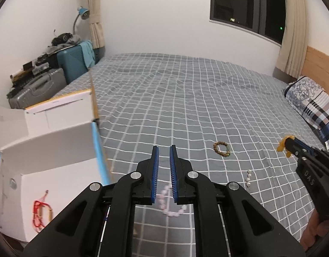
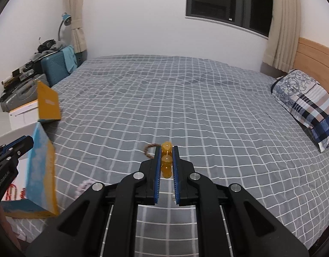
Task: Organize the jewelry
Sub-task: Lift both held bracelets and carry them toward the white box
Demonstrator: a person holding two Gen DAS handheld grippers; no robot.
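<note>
Left wrist view — red bracelet point(image 1: 41, 214) inside white box point(image 1: 57, 150); left gripper point(image 1: 164, 150) parted, empty — right gripper point(image 2: 166, 150) clamping amber beads point(image 2: 166, 160).

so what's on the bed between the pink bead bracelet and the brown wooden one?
Only bare checked bedsheet, per the left wrist view. The pink bracelet lies under the left gripper; the brown bracelet lies beyond, rightward.

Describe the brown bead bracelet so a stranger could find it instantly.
Start at the grey checked bedspread. The brown bead bracelet lies flat there, beyond the short pearl strand. It alone is a closed ring of dark wooden beads with a few green ones.
</note>
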